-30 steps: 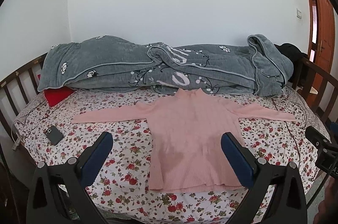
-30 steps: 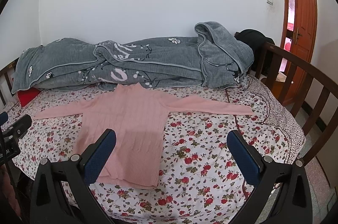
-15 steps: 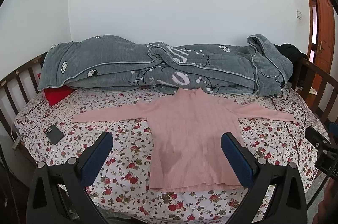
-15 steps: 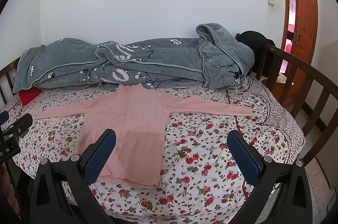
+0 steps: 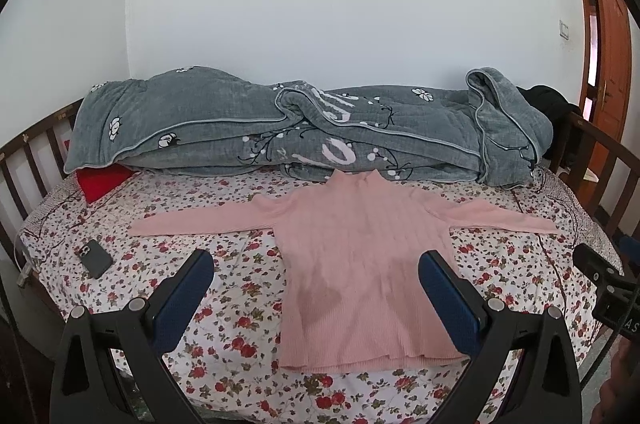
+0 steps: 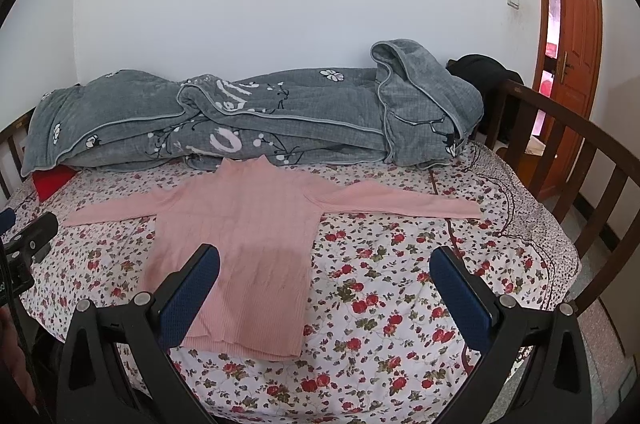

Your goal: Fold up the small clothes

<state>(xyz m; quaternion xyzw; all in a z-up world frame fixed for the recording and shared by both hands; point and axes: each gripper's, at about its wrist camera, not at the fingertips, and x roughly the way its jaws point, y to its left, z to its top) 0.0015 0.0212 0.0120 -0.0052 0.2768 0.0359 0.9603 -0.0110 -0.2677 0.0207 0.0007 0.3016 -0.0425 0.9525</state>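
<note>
A pink ribbed long-sleeved sweater (image 5: 360, 256) lies flat on the floral bedsheet (image 5: 224, 304), collar toward the wall, both sleeves spread out sideways. It also shows in the right wrist view (image 6: 248, 236). My left gripper (image 5: 316, 288) is open and empty, held above the near edge of the bed in front of the sweater's hem. My right gripper (image 6: 326, 288) is open and empty, held over the sheet to the right of the sweater's body.
A rolled grey quilt (image 5: 304, 131) lies along the wall behind the sweater. A dark phone (image 5: 95, 258) lies on the sheet at the left. A red cushion (image 5: 102, 179) sticks out under the quilt. Wooden bed rails (image 6: 580, 159) curve round the right side.
Both grippers have stayed nearly still and open, with only a slight drift of the views. The sweater has not moved.
</note>
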